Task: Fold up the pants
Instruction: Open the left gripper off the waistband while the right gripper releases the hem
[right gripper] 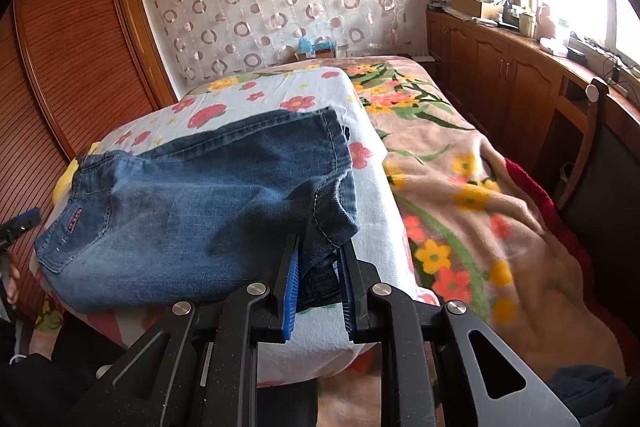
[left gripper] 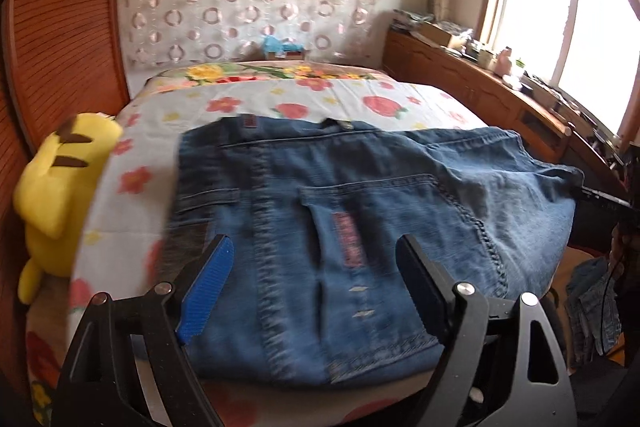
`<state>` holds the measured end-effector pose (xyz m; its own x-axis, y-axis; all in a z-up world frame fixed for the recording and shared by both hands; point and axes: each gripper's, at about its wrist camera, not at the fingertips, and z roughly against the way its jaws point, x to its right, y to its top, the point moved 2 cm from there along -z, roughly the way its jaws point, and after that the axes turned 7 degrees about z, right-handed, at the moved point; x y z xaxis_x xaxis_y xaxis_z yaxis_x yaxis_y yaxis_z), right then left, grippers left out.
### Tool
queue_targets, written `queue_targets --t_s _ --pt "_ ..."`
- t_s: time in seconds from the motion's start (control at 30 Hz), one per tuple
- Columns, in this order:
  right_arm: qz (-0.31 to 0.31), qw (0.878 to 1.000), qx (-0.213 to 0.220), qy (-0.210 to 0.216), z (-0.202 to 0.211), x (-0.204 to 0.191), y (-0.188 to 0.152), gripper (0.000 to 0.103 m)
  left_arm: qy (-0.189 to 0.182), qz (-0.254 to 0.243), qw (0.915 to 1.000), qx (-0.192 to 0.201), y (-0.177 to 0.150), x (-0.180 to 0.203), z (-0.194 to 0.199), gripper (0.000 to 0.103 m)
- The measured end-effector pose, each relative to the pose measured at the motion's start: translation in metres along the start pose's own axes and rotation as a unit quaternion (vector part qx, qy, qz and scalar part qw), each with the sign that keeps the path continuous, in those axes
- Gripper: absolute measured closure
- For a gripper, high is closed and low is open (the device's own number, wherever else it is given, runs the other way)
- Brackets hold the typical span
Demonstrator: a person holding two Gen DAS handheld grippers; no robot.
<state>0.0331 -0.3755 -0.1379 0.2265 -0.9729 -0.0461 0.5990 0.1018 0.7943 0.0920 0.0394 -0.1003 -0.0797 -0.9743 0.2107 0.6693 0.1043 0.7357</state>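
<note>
Pants: blue jeans (left gripper: 360,211) are seen folded on the flowered white sheet (left gripper: 248,99) of the bed, waistband toward the wooden wardrobe (right gripper: 80,67), back pocket upward.
Left gripper (left gripper: 316,283): held just above the near edge of the jeans — its jaws are spread wide and nothing is gripped.
Right gripper (right gripper: 318,291): its blue pads (right gripper: 291,291) are closed on a bunched corner of denim at the leg end — the cloth is pinched between them.
Bedding: a floral fleece blanket (right gripper: 480,211) is spread beside the sheet.
Beside bed: a yellow plush toy (left gripper: 60,195) is wedged against the wardrobe.
</note>
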Motion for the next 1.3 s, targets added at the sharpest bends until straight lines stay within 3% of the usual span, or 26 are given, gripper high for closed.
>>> queue_targets --t_s 0.2,0.3,0.43,0.77,1.03,1.1,1.3 --pt "0.001 1.0 0.002 -0.005 0.004 -0.001 0.001 0.08 -0.03 -0.008 0.9991 -0.029 -0.002 0.019 -0.025 0.019" --pt "0.004 1.0 0.004 -0.005 0.006 -0.004 0.003 0.078 -0.029 -0.01 0.9986 -0.044 -0.006 0.023 -0.037 0.01" --pt "0.012 1.0 0.007 -0.006 0.007 -0.007 0.005 0.077 -0.021 -0.01 0.9978 -0.062 -0.012 0.023 -0.048 0.01" --pt "0.003 1.0 -0.012 -0.008 -0.008 0.001 0.003 0.075 0.014 -0.046 0.9978 -0.046 -0.025 0.031 -0.049 0.009" --pt "-0.001 1.0 -0.015 -0.003 -0.013 0.001 0.007 0.075 0.014 -0.044 0.9982 -0.039 -0.025 0.028 -0.048 0.009" --pt "0.006 1.0 -0.007 0.002 -0.009 -0.003 0.01 0.089 0.014 -0.044 0.9982 -0.039 -0.025 0.028 -0.048 0.009" --pt "0.029 0.999 0.018 0.023 0.001 -0.017 0.022 0.097 0.007 -0.028 0.9985 -0.047 -0.021 0.027 -0.044 0.009"
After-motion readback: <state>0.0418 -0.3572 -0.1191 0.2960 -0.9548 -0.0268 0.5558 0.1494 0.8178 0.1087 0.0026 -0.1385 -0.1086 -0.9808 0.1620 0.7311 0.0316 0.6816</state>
